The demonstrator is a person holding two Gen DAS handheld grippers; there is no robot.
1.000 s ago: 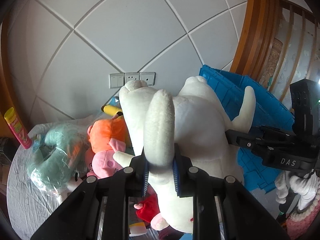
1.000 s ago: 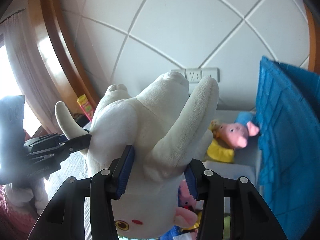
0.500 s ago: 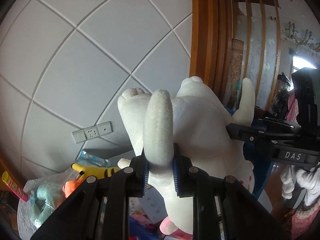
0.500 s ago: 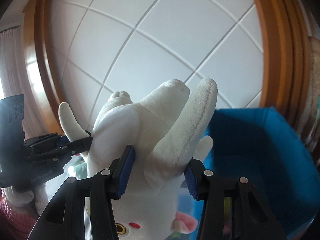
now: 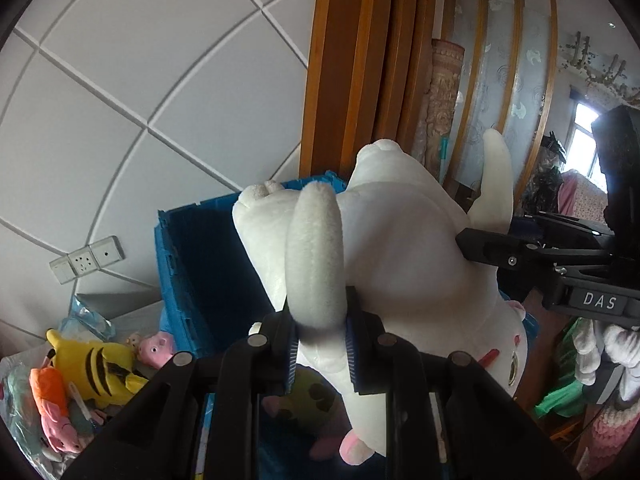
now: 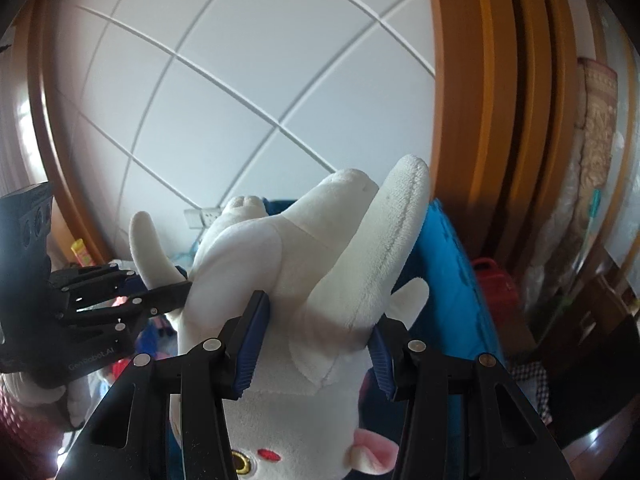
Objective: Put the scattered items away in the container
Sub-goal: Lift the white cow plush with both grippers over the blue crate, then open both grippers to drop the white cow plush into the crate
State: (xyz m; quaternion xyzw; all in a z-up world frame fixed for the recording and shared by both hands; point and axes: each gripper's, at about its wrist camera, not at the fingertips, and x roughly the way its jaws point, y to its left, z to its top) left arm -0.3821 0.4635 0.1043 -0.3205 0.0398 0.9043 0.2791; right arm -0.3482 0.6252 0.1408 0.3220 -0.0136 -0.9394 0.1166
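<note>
The white plush toy (image 5: 400,248) hangs upside down in the air, its face with a red mouth and pink ear pointing down, held by both grippers at once. The left gripper (image 5: 322,354) is clamped on one long white limb of the toy, its blue-padded fingers (image 5: 291,356) pressing it from both sides. The right gripper (image 6: 314,350) is clamped wider on a thick bunch of the toy's body and limbs, with blue pads (image 6: 252,344) sunk into the plush. In the left wrist view the right gripper reaches in from the right edge, its black tip touching the toy's side beside another upright limb.

The toy sits directly above and in front of the blue plastic crate (image 5: 192,264), whose open interior shows behind and below it; a greenish spotted plush (image 5: 308,400) lies down inside, under the toy.

Left of the crate, a pile of soft toys lies on a striped surface: a yellow striped plush (image 5: 92,368), a small pink pig (image 5: 154,350) and an orange-and-pink plush (image 5: 50,400). A white wall socket strip (image 5: 86,258) is on the panelled wall behind. A wooden frame (image 5: 352,72) rises at the right of the wall.
</note>
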